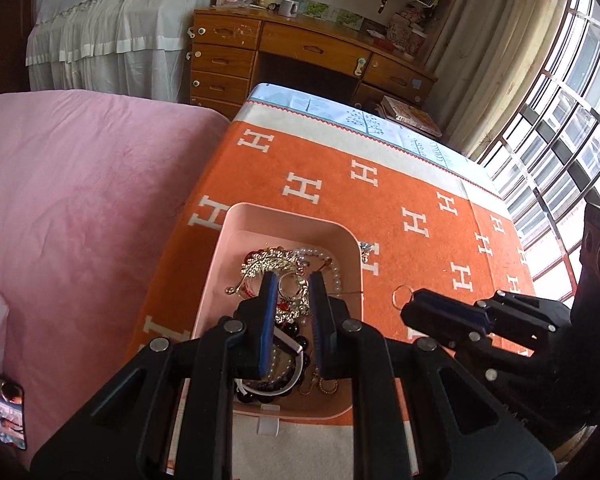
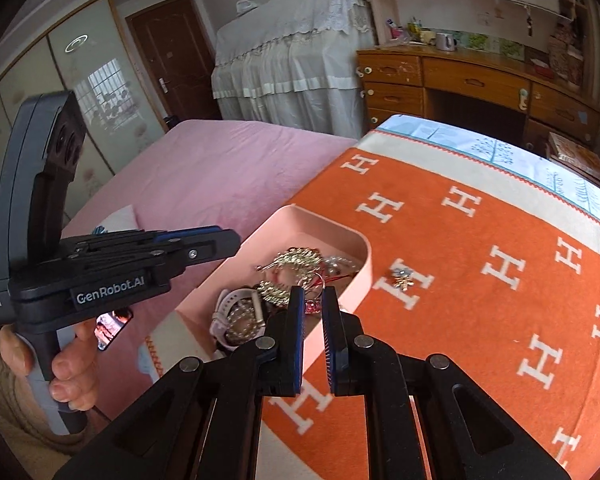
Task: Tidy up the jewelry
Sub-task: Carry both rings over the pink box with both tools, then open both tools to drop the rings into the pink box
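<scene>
A pink tray [image 1: 292,224] [image 2: 365,248] on the orange H-patterned cloth [image 1: 340,168] [image 2: 480,300] holds a heap of jewelry: a gold leafy necklace [image 1: 268,262] [image 2: 296,258], a pearl strand [image 1: 335,270], dark beads [image 1: 292,326] and a white watch [image 2: 230,308]. My left gripper [image 1: 293,284] [image 2: 236,240] hovers over the tray, jaws nearly together, with nothing seen hanging from it. My right gripper [image 1: 411,305] [image 2: 312,294] is shut on a thin silver hoop [image 1: 393,295] [image 2: 309,279], held just above the tray's right rim. A fine wire or thread trails from the hoop toward the tray.
A small sparkly piece [image 1: 365,247] [image 2: 400,276] lies on the cloth just right of the tray. A pink bed [image 1: 80,200] [image 2: 204,176] borders the table on the left, with a phone [image 1: 10,416] [image 2: 112,326] on it. A person's hand [image 2: 72,368] grips the left handle.
</scene>
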`<action>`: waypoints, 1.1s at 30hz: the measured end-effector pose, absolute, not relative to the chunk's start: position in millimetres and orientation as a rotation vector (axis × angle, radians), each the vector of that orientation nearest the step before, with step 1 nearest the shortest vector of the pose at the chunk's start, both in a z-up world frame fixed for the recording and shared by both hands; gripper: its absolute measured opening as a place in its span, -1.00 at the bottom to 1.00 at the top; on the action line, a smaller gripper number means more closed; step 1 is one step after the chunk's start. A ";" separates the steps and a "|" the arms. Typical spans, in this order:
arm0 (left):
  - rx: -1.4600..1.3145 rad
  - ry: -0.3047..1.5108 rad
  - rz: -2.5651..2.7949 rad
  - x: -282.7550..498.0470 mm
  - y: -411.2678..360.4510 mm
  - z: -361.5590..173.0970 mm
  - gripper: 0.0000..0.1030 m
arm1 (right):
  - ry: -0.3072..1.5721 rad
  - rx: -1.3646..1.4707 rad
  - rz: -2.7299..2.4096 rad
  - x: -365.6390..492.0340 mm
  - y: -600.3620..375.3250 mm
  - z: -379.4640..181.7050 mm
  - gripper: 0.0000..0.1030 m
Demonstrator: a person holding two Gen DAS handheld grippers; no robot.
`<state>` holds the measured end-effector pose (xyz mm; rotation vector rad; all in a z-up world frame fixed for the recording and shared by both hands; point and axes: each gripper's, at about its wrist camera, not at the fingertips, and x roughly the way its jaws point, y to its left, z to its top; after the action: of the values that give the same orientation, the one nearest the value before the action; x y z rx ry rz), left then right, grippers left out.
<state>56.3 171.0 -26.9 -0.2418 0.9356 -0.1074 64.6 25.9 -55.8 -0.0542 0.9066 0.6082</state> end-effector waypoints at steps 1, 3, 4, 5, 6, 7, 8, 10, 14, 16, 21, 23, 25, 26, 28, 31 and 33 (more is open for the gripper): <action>-0.246 0.943 -0.099 55.7 173.5 -29.9 -0.74 | 0.921 -0.060 0.620 63.1 33.3 -60.0 -0.83; -0.251 0.957 -0.088 54.9 178.8 -35.6 -0.74 | 0.953 -0.072 0.635 61.1 45.6 -69.5 -0.83; -0.251 0.962 -0.083 55.0 180.6 -37.9 -0.74 | 0.968 -0.078 0.641 60.2 50.7 -74.2 -0.83; -0.244 0.967 -0.080 54.4 181.8 -39.8 -0.74 | 0.983 -0.083 0.648 59.1 53.6 -79.3 -0.83; -0.235 0.970 -0.076 55.9 181.2 -42.3 -0.74 | 1.000 -0.087 0.650 58.7 56.9 -83.3 -0.83; -0.226 0.969 -0.075 55.6 181.0 -43.8 -0.74 | 1.013 -0.084 0.651 59.1 57.8 -87.5 -0.82; -0.217 0.971 -0.074 55.6 179.9 -45.3 -0.72 | 1.023 -0.077 0.655 59.8 57.7 -90.8 -0.82; -0.205 0.977 -0.069 55.8 178.0 -48.3 -0.59 | 1.026 -0.076 0.655 58.8 58.1 -94.0 -0.81; -0.229 0.979 -0.061 57.6 179.0 -52.9 0.16 | 1.019 -0.067 0.651 57.6 54.3 -95.1 -0.79; -0.248 0.985 -0.065 58.0 181.0 -54.4 0.17 | 1.012 -0.064 0.643 57.0 51.7 -94.7 -0.79; -0.255 0.997 -0.054 57.2 181.6 -59.7 0.17 | 0.992 -0.035 0.631 51.3 36.9 -90.2 -0.79; -0.247 0.997 -0.055 55.4 179.1 -60.5 0.17 | 0.984 -0.024 0.625 47.1 29.7 -88.2 -0.79; -0.239 0.994 -0.059 53.4 175.5 -60.0 0.17 | 0.973 -0.016 0.618 42.5 22.1 -86.0 -0.79; -0.233 0.990 -0.063 52.2 173.3 -59.2 0.17 | 0.967 -0.015 0.612 40.0 18.2 -84.2 -0.79; -0.215 0.980 -0.068 48.2 167.4 -57.1 0.17 | 0.956 -0.010 0.598 35.7 9.8 -81.0 -0.77; -0.184 0.962 -0.080 42.8 156.5 -52.2 0.17 | 0.932 0.008 0.577 27.7 -3.8 -74.3 -0.58; -0.169 0.951 -0.094 38.5 148.8 -48.9 0.17 | 0.909 0.014 0.557 21.6 -14.3 -68.8 -0.52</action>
<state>38.5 148.8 -48.9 -0.1685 0.9509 -0.0945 21.6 -14.3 -68.8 0.0142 0.9093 0.5575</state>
